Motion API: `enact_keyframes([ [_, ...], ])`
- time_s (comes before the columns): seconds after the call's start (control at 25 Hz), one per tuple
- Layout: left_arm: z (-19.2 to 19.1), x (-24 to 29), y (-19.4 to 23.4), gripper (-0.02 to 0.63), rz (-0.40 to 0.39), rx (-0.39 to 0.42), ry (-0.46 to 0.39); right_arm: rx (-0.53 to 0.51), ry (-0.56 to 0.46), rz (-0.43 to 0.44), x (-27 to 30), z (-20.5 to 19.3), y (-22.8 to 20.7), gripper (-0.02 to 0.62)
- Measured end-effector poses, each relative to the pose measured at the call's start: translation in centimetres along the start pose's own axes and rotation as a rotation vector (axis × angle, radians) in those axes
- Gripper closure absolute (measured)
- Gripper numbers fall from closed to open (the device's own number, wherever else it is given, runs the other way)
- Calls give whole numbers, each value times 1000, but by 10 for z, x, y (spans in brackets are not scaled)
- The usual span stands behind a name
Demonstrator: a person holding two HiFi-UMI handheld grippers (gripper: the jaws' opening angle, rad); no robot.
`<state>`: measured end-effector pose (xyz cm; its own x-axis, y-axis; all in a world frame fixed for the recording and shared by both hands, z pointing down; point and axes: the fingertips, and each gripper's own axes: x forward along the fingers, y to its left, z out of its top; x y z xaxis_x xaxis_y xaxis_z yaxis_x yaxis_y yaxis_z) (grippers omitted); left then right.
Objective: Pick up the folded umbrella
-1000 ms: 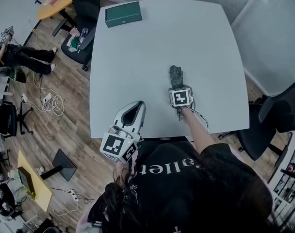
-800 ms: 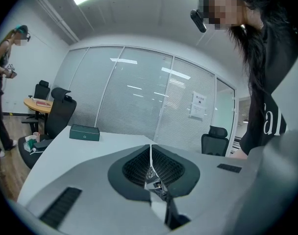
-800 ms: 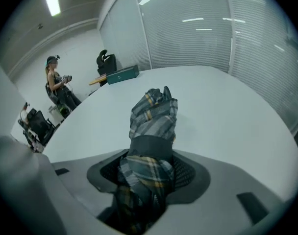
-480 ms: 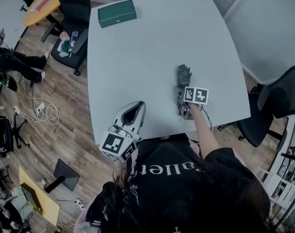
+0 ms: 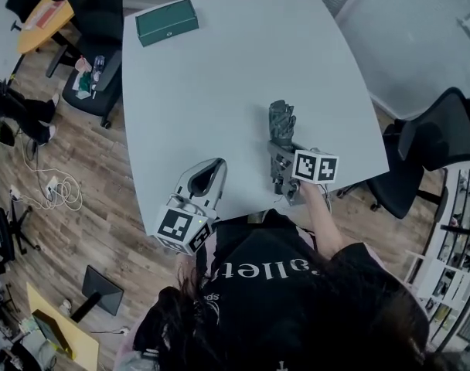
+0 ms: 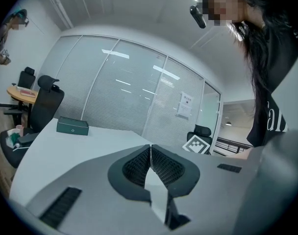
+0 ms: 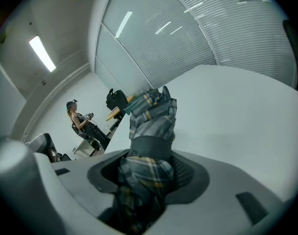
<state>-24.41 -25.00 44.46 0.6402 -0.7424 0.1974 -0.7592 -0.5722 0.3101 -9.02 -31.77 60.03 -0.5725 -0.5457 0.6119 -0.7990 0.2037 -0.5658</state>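
The folded umbrella (image 5: pixel 281 124) is grey plaid with a dark strap around it. My right gripper (image 5: pixel 282 147) is shut on it and holds it lifted off the white table (image 5: pixel 219 76), its free end pointing away. In the right gripper view the umbrella (image 7: pixel 151 126) fills the space between the jaws, pressed by both pads. My left gripper (image 5: pixel 208 175) hovers at the table's near edge, to the left of the right one; its pads (image 6: pixel 139 164) meet with nothing between them.
A dark green box (image 5: pixel 167 22) lies at the table's far left corner, also seen as the box (image 6: pixel 72 126) in the left gripper view. Office chairs (image 5: pixel 92 45) stand along the left side, another chair (image 5: pixel 432 141) at the right. A person (image 7: pixel 83 124) sits beyond.
My right gripper closed on the umbrella, rolled over and lifted it off the table. The left gripper barely shifted.
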Motion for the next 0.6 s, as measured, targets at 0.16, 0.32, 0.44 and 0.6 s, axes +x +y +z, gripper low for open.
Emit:
enact_keyframes([
  [0.16, -2, 5, -14, 577, -7, 5, -4, -12, -21, 64, -28, -1, 20, 367],
  [0.32, -4, 6, -34, 577, -3, 15, -2, -13, -36, 103, -57, -5, 29, 365],
  [0.44, -9, 2, -53, 577, 5, 19, 0, -15, -37, 131, -78, -13, 35, 365],
  [0.6, -19, -5, -87, 577, 23, 28, 0, -22, -46, 170, -112, -29, 35, 365],
])
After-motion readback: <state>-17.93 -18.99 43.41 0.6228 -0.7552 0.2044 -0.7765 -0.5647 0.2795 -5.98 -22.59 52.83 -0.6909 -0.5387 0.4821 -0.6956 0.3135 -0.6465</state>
